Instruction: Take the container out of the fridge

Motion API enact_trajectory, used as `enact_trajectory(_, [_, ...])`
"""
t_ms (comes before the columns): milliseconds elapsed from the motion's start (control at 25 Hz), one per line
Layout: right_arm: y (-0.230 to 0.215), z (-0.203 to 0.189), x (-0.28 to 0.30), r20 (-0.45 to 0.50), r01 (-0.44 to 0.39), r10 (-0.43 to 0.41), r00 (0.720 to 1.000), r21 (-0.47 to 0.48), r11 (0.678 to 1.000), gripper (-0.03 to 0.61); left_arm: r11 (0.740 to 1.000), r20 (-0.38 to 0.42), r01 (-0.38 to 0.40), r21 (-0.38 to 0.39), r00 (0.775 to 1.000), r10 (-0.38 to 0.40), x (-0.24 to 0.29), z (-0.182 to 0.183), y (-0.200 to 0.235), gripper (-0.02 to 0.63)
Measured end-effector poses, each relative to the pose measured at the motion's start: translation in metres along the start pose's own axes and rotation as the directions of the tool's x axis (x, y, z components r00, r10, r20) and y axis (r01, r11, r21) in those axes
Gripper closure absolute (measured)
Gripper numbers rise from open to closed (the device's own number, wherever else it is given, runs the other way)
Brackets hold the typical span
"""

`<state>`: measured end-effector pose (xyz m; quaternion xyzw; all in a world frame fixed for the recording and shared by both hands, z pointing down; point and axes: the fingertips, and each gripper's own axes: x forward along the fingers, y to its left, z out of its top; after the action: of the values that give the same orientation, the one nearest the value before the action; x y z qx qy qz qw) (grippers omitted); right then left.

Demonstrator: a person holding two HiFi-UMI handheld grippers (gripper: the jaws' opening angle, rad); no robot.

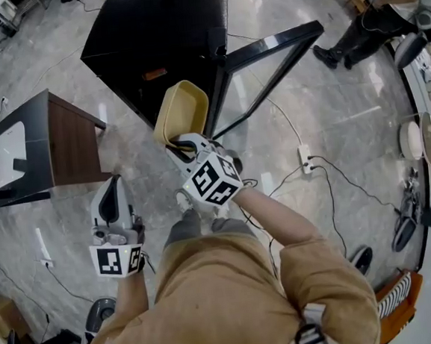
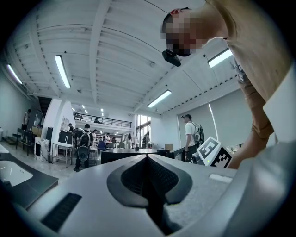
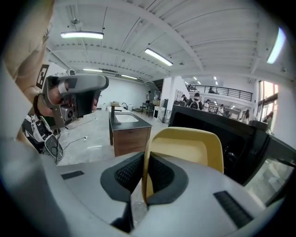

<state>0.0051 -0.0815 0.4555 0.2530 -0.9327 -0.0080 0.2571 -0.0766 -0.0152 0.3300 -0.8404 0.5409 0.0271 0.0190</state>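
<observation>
the black fridge (image 1: 162, 37) is standing open beyond my fingers. the yellow container (image 1: 182, 110) is hanging clear outside it, so the removal looks done. my right gripper (image 1: 181, 142) is pinching its rim. my left gripper (image 1: 112, 188) is idling empty, fingers pressed together. setting the container down is probably remaining.

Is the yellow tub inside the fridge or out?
Out. The right claw pinches the yellow tub by its rim, outside the black fridge, whose door hangs open.
</observation>
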Motion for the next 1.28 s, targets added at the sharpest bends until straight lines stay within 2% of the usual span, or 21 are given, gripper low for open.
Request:
enact_trajectory(400, [0.0, 0.022, -0.02, 0.076, 0.007, -0.011, 0.997, 0.058, 0.998, 0.563, 1.0, 0.006, 0.01, 0.003, 1.0, -0.01, 0.001, 0.006, -0.004, 0.614])
enact_trajectory(1280, [-0.016, 0.064, -0.064, 0.166, 0.048, -0.065, 0.984, 0.101, 0.994, 0.563, 0.999, 0.046, 0.023, 0.025, 0.999, -0.024, 0.007, 0.03, -0.004, 0.614])
